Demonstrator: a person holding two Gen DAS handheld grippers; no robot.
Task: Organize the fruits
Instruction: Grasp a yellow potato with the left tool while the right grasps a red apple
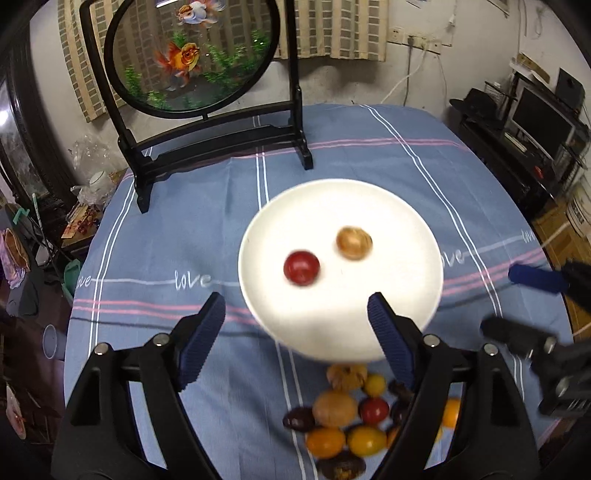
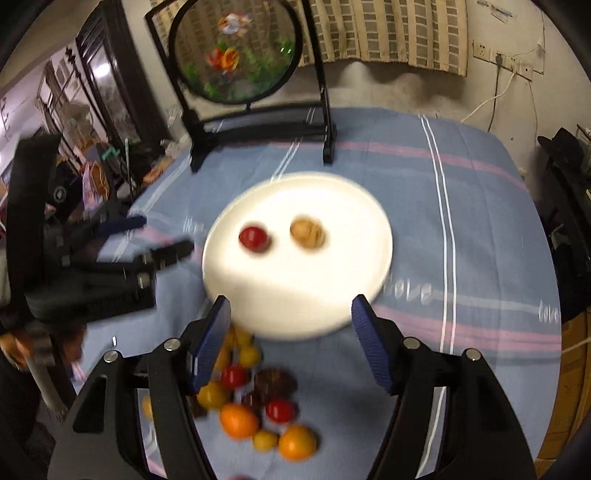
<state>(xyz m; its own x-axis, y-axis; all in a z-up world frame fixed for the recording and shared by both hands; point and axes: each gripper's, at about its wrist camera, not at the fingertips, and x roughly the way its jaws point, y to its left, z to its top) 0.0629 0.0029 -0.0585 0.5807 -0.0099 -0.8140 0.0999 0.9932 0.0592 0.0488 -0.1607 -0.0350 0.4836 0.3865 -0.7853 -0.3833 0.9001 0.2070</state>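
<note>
My left gripper [image 1: 295,332] and right gripper [image 2: 290,332] both hang wide and empty near the white plate [image 1: 406,236], which holds one red fruit [image 1: 301,267] and one tan fruit [image 1: 354,243] (an early stage, I judge); the pile of fruits [image 1: 343,417] waits on the counter [image 1: 166,240].

Fruit pile [image 1: 349,417]: we see it blurred, partly hidden behind the left hand-held gripper [image 1: 295,325].
Right hand-held gripper [image 1: 535,295]: cut by our right edge.
Plate [image 2: 332,295]: smeared rim.

Blue striped tablecloth [image 1: 369,155], round goldfish screen [image 1: 192,55] on black stand, checked curtain [image 1: 332,29], scuffed white wall [image 1: 369,81]
</note>
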